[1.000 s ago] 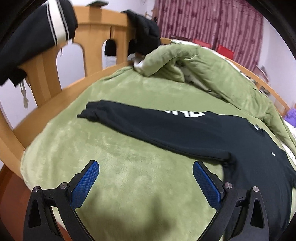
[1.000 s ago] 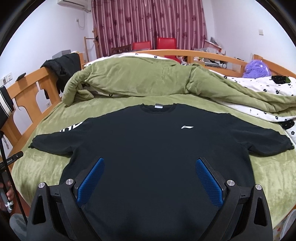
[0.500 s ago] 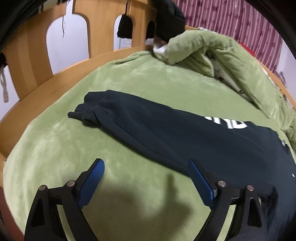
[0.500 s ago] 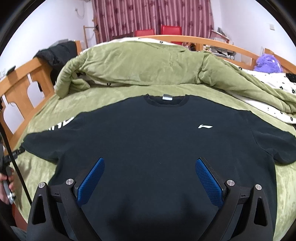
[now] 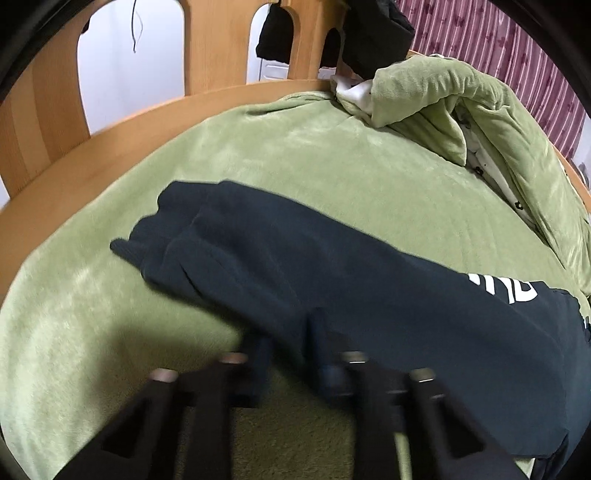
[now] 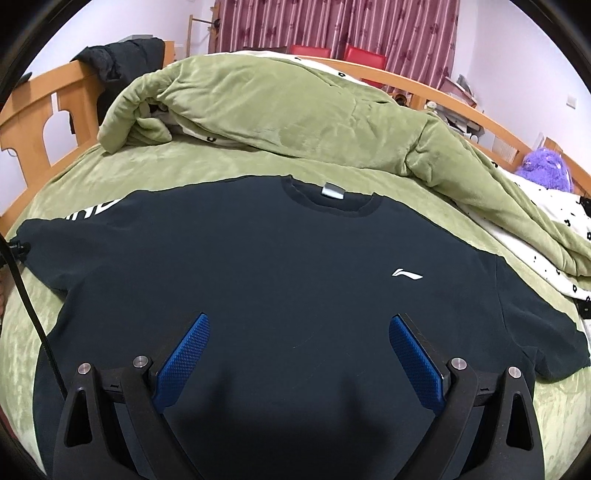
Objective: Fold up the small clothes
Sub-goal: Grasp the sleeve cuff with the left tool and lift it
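A black T-shirt (image 6: pixel 280 266) with a small white chest logo lies flat and face up on the green blanket (image 6: pixel 155 170), collar toward the far side. Its left sleeve (image 5: pixel 280 254), with white lettering near the shoulder, stretches across the left wrist view. My left gripper (image 5: pixel 290 347), blurred, has its fingers (image 5: pixel 258 354) drawn together on the sleeve's near edge, with dark fabric pinched between them. My right gripper (image 6: pixel 300 325) stands open low over the shirt's lower front, its blue pads (image 6: pixel 184 354) wide apart with nothing between them.
A rumpled green quilt (image 6: pixel 295 110) is heaped along the far side of the bed. A wooden bed rail (image 5: pixel 92 147) curves round the left edge, with dark clothes (image 5: pixel 373 33) hung over it. A black cable (image 6: pixel 31 306) crosses the left of the right wrist view.
My left gripper moved forward and down to the sleeve's near edge and went from wide open to shut on it. My right gripper came lower over the shirt, staying open.
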Tool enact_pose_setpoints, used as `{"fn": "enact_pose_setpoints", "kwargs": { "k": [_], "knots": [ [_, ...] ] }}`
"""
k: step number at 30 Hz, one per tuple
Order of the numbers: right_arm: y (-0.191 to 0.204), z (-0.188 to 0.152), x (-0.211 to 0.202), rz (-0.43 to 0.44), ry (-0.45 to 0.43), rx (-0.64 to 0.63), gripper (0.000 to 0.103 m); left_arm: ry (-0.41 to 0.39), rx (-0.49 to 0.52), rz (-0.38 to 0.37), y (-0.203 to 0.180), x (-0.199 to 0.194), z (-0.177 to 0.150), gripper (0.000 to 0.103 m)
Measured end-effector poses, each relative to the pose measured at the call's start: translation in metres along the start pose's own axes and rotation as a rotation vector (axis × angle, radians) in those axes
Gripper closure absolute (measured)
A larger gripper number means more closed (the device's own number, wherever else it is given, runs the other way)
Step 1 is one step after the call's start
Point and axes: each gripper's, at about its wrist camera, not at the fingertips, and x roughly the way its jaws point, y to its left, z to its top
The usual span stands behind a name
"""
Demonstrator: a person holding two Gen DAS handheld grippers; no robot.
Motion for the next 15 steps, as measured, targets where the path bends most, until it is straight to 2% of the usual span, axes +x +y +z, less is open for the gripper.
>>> {"fn": "enact_pose_setpoints", "kwargs": {
  "k": [4,6,10,15],
  "knots": [
    [-0.017,-0.007,-0.002,0.001,-0.011,0.027,0.009,-0.050,0.054,0.028,-0.018,-0.022,0.011,0.097],
    [-0.026,-0.011,-0.006,0.004,-0.022,0.039,0.009,-0.072,0.077,0.015,-0.032,-0.040,0.019,0.097],
    [-0.051,-0.018,-0.014,0.005,-0.034,0.072,0.009,-0.143,0.143,0.015,-0.077,-0.085,0.034,0.097],
    [-0.086,-0.025,-0.031,-0.030,-0.058,0.087,0.009,-0.199,0.230,-0.027,-0.152,-0.139,0.036,0.097]
  ]
}}
